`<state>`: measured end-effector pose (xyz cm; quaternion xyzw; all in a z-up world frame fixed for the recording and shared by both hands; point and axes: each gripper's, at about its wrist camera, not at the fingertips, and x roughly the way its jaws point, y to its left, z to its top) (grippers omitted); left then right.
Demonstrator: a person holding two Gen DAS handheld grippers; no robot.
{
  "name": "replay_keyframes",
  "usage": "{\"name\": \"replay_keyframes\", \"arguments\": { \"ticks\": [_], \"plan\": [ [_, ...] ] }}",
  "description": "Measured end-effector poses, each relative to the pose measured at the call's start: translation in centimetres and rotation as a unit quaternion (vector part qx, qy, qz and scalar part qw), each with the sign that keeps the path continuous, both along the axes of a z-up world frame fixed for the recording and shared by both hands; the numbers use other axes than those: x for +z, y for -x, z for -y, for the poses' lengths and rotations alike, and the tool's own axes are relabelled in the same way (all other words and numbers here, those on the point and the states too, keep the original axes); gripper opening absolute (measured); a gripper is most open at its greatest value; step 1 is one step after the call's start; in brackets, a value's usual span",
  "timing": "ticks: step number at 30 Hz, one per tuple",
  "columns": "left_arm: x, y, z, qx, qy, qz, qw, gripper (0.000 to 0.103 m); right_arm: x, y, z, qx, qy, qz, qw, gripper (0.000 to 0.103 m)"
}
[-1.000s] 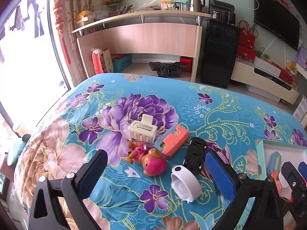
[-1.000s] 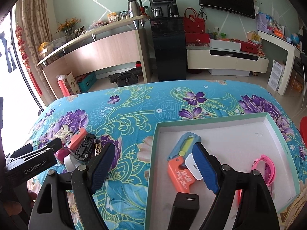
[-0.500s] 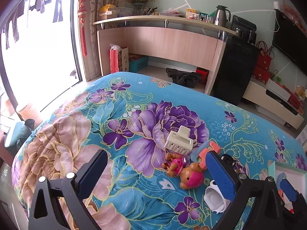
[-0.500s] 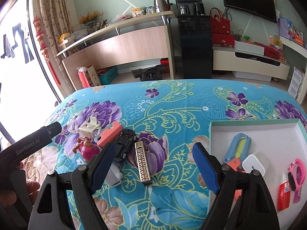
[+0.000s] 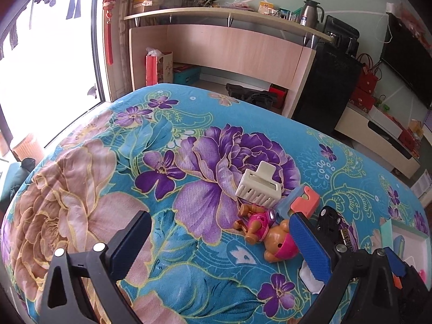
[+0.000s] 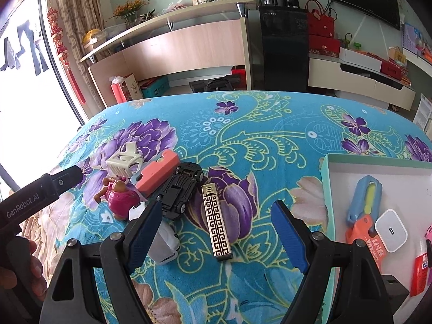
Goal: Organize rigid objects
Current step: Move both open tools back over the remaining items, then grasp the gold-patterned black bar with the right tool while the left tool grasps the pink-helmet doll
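Note:
A cluster of small objects lies on the floral blue cloth: a cream hair claw (image 6: 122,162) (image 5: 257,186), a coral case (image 6: 159,172) (image 5: 303,202), a pink toy dog (image 6: 118,195) (image 5: 266,236), a black toy car (image 6: 182,189) (image 5: 328,222), a white round object (image 6: 162,239) and a gold patterned bar (image 6: 217,222). My right gripper (image 6: 216,239) is open and empty, with the gold bar between its fingers. My left gripper (image 5: 220,249) is open and empty, left of the toy dog. The left gripper's body (image 6: 40,193) shows in the right wrist view.
A white box with a teal rim (image 6: 328,197) stands at the right and holds a blue-yellow item (image 6: 364,197), a white charger (image 6: 390,233), an orange item (image 6: 361,229) and a red one (image 6: 421,272). A counter, a black cabinet and a TV stand lie beyond the table.
My right gripper has swung left from over the box to over the gold bar. My left gripper has swung left, so the cluster now sits at its right finger.

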<state>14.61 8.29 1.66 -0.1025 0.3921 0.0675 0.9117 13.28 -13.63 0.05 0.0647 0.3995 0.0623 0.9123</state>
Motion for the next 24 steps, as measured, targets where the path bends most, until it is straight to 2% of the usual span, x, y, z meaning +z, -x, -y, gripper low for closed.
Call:
{"name": "replay_keyframes", "arguments": {
  "ticks": [7,12,16,21,23,24],
  "plan": [
    [-1.4,-0.9,0.9,-0.039,0.012,-0.026,0.9988,0.103,-1.0,-0.7,0.1,0.003,-0.005,-0.014,1.000,0.082],
    [-2.3,-1.6,1.6,-0.054,0.022,-0.041,0.9974,0.103,-0.9,-0.9,0.7,-0.004,-0.018,-0.010,1.000,0.077],
    [-2.9,-2.3,2.4,-0.062,0.025,-0.052,0.9964,0.103,-1.4,-1.3,0.9,-0.003,-0.020,-0.016,1.000,0.065],
    [-3.3,-3.0,3.2,-0.066,0.022,-0.059,0.9959,0.103,-2.2,-1.7,1.0,-0.003,-0.021,-0.029,0.999,0.062],
    [-3.5,-3.2,3.5,-0.062,0.015,-0.064,0.9959,0.103,-2.4,-1.8,1.0,-0.003,-0.021,-0.035,0.999,0.054],
    [-3.6,-3.3,3.6,-0.062,0.013,-0.066,0.9958,0.103,-2.5,-1.8,0.9,-0.001,-0.020,-0.037,0.999,0.054]
  ]
}}
